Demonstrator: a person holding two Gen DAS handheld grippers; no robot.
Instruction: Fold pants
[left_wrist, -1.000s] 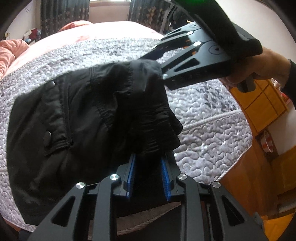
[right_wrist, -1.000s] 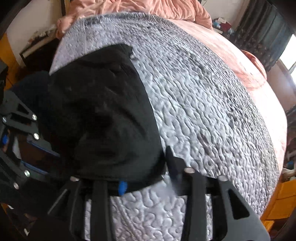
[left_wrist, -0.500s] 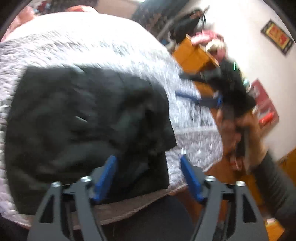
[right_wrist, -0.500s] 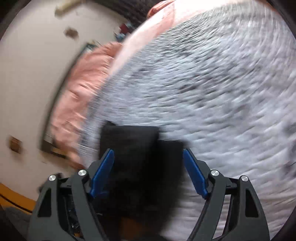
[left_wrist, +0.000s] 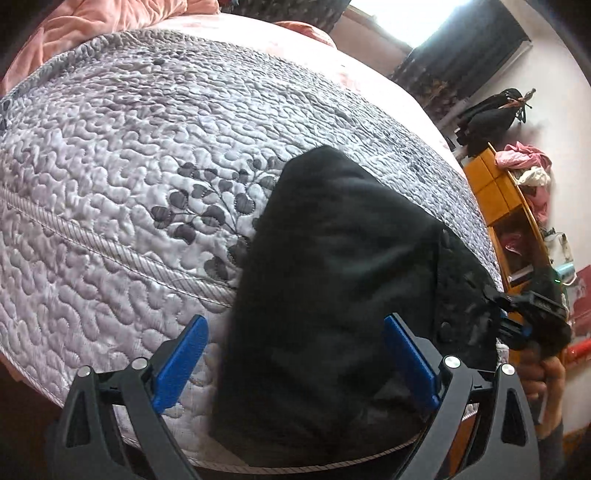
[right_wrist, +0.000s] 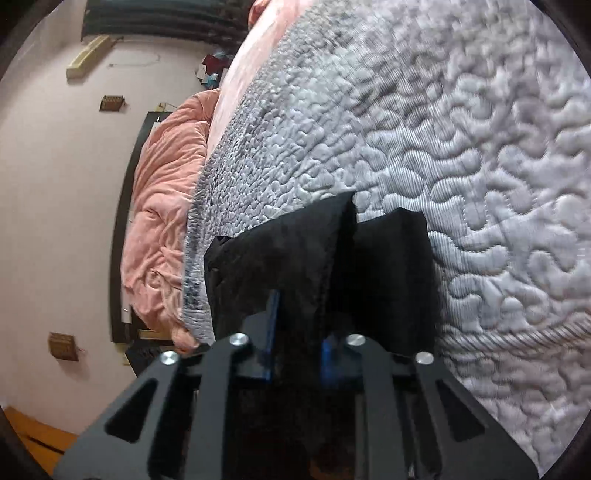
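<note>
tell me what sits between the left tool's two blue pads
The folded black pants on the grey quilt, untouched by either pad; the left wrist view shows it.

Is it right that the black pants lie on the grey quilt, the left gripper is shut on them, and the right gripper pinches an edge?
Not quite. The left gripper is open: in the left wrist view its blue pads stand wide apart over the pants, pressing on nothing. The rest holds: the pants lie on the quilt, and the right gripper pinches a fold of cloth.
</note>
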